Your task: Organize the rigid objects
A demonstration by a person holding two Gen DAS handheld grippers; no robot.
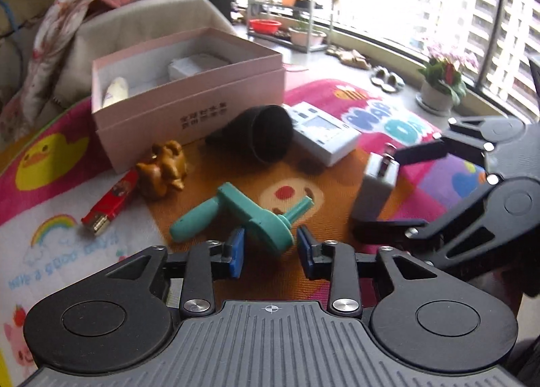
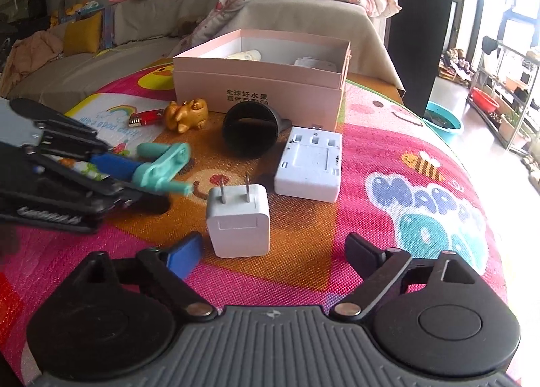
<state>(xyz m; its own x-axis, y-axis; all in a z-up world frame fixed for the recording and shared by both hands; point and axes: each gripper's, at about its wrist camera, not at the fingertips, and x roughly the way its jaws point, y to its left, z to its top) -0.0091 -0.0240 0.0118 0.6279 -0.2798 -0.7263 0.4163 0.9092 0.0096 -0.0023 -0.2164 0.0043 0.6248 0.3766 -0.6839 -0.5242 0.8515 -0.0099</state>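
On the colourful cartoon-printed play mat [image 2: 388,137], seen from the right wrist camera, the left gripper [image 2: 141,181] reaches in from the left edge, its blue pads on either side of the round flange of a teal plastic crank-handled tool [image 2: 162,164]. In the left wrist view the same flange [image 1: 270,228] sits between the two blue pads [image 1: 236,252], with a sliver of space visible on the right side; the jaws stand loosely about it rather than clamped tight. Far left on the mat lies a red lighter with a metal cap [image 2: 145,118], and just right of it a golden-brown animal figurine [image 2: 187,113]. Behind them, at the far edge, stands an open pale pink cardboard box [image 2: 263,90] holding a cream tube and a white item. Touching the box's near wall, a black plastic cup [image 2: 248,132] lies on its side with its mouth turned toward the camera. Just right of the cup rests a white rectangular multi-socket adapter [image 2: 308,164], flat on the mat. Near centre, a white cube-shaped wall charger [image 2: 238,225] stands with its two metal prongs pointing up. The right gripper [image 2: 273,252] is spread wide around it, blue pad near its left side, black finger well off to the right, neither touching the charger, which rests on the mat released.
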